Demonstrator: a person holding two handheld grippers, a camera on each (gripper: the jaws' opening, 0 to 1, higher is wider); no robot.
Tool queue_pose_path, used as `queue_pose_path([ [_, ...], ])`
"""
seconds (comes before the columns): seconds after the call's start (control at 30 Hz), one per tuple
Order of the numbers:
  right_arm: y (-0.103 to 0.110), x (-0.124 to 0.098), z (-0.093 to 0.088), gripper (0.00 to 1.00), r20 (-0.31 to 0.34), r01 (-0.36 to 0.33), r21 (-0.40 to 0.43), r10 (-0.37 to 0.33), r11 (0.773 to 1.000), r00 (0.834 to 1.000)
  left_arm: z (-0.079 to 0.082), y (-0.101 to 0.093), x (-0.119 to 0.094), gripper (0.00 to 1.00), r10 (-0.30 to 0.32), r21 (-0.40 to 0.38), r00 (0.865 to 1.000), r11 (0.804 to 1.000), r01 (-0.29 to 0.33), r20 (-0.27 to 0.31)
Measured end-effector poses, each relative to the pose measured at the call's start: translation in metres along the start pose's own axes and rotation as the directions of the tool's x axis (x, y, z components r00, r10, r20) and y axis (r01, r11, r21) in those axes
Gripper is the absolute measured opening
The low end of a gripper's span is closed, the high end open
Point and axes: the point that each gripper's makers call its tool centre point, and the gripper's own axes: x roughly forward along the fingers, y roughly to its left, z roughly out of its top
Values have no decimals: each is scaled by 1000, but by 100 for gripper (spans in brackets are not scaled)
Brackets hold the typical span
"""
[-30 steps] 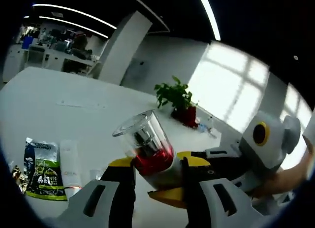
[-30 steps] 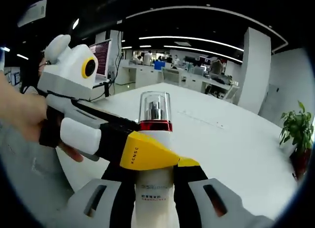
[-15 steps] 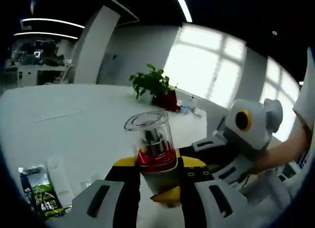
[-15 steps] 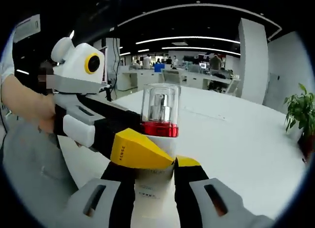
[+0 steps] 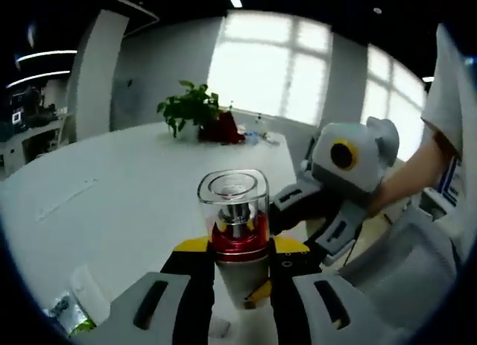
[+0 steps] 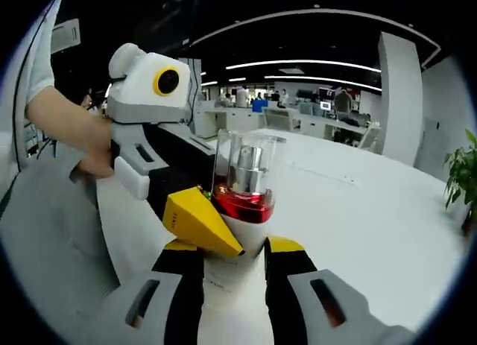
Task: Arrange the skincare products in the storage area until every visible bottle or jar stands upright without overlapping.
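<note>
Two tools, left tool (image 5: 237, 264) and right tool (image 6: 232, 264), both clamp one upright pump bottle (image 6: 242, 192) between them.

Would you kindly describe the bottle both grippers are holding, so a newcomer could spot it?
Above the white table, between the left gripper and right gripper, is the pump bottle. Its clear square cap over a red collar and white body sets it apart.

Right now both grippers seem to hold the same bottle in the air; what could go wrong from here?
1. The pump bottle is pinched by the left gripper and the right gripper together; pulling apart could twist it loose.
2. Its clear cap might pop off.
3. It hangs above the white table, so a slip means a fall.
</note>
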Motion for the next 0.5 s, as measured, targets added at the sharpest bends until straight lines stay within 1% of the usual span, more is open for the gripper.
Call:
queue_pose_path([
  [0.13,3,4,-3,31,8,-41,-45,42,998,999,-6,0,-1,22,-33,48,999,998,34,-23],
  [0.2,5,6,-5,31,21,-58,-76,60,995,998,-9,-1,-2,22,-50,89,998,995,54,-39],
  [0.23,6,7,-6,31,21,-65,-79,66,995,998,-10,-1,-2,21,-50,92,998,994,54,-43],
  [0.4,13,9,-12,32,4,-116,-128,118,985,993,-20,-6,-2,21,-74,148,994,985,85,-79],
  [0.5,17,9,-22,31,-33,-148,-166,145,975,989,-32,-8,-2,21,-87,221,988,969,113,-125],
])
